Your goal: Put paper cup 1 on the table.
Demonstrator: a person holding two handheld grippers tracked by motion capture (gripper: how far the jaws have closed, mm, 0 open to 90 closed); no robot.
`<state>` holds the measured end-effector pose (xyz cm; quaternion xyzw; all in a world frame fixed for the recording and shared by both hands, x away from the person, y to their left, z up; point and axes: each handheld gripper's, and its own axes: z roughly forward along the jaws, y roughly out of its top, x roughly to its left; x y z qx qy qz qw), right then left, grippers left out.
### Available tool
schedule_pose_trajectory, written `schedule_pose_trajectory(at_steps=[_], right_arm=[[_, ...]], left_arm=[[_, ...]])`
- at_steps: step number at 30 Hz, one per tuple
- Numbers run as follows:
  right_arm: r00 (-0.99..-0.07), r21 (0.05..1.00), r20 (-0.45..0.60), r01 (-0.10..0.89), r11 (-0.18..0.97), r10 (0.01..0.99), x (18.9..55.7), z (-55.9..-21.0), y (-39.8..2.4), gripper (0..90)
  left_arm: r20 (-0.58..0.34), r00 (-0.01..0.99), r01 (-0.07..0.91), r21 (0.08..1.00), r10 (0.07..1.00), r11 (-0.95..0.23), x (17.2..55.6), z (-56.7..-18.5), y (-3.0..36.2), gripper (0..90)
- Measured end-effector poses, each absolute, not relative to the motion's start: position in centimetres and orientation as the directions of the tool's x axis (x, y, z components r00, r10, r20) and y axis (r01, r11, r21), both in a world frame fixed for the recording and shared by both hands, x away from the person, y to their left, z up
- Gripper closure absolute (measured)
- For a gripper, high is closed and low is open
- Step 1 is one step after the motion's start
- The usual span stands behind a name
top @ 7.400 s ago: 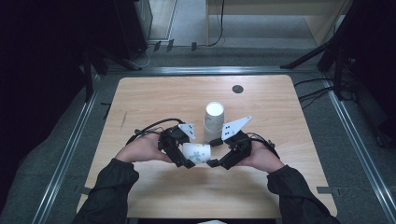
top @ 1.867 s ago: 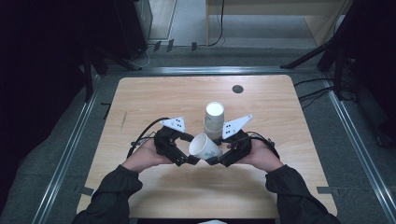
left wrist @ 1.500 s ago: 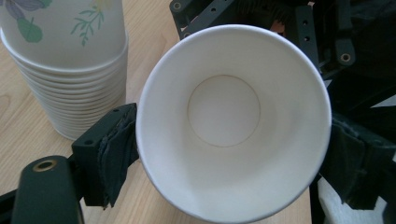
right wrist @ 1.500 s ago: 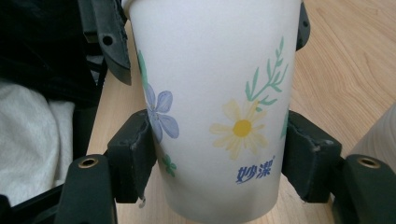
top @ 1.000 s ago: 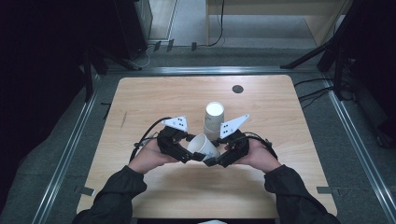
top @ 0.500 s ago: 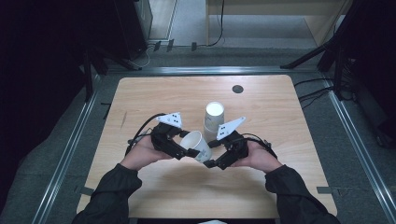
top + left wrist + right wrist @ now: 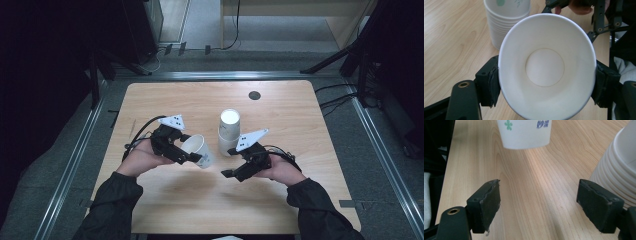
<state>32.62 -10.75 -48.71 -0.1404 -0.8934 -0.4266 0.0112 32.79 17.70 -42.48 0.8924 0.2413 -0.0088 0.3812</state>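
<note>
A: Since the last frame the left gripper (image 7: 192, 157) has pulled the single paper cup (image 7: 198, 150) off to the left, clear of the right gripper (image 7: 227, 173). Right fingers (image 7: 489, 203) have just been opening, nothing between them now.

B: Left grip?

A: Left fingers (image 7: 490, 86) pinch the cup from both sides at the rim, which is squashed to an oval. The cup mouth faces the left gripper's camera and it's empty inside. In the right gripper view its base hangs above the desk (image 7: 200, 105), with a green flower and blue print on the wall.

B: Count?

A: One loose cup in the left gripper. One stack of cups (image 7: 229, 131) standing upright on the desk, just beside the right gripper; I can't count the cups in it, many rims nested. One dark round spot (image 7: 254, 95) near the far edge of the desk.

B: Right gripper position?

A: Low over bare desk, fingers spread wide, stack just off one finger.
</note>
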Motion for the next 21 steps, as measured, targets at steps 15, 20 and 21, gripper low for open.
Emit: schedule_pose_trajectory(at_steps=[15, 20, 21], right_arm=[[-0.946, 0.761, 0.145, 0.295, 0.578, 0.292, 32.9, -48.5, -11.7, 19.2], [-0.94, 0.767, 0.155, 0.308, 0.563, 0.303, 32.9, -48.4, -12.3, 19.3], [-0.939, 0.766, 0.158, 0.312, 0.562, 0.307, 32.9, -48.4, -12.4, 19.2]], left_arm=[[-0.181, 0.848, 0.484, 0.65, 0.499, -0.586, 34.6, -42.9, 21.0, 24.4], [-0.179, 0.828, 0.511, 0.633, 0.532, -0.582, 35.4, -43.3, 22.2, 24.4], [-0.175, 0.825, 0.514, 0.629, 0.538, -0.583, 35.6, -43.4, 22.5, 24.4]])
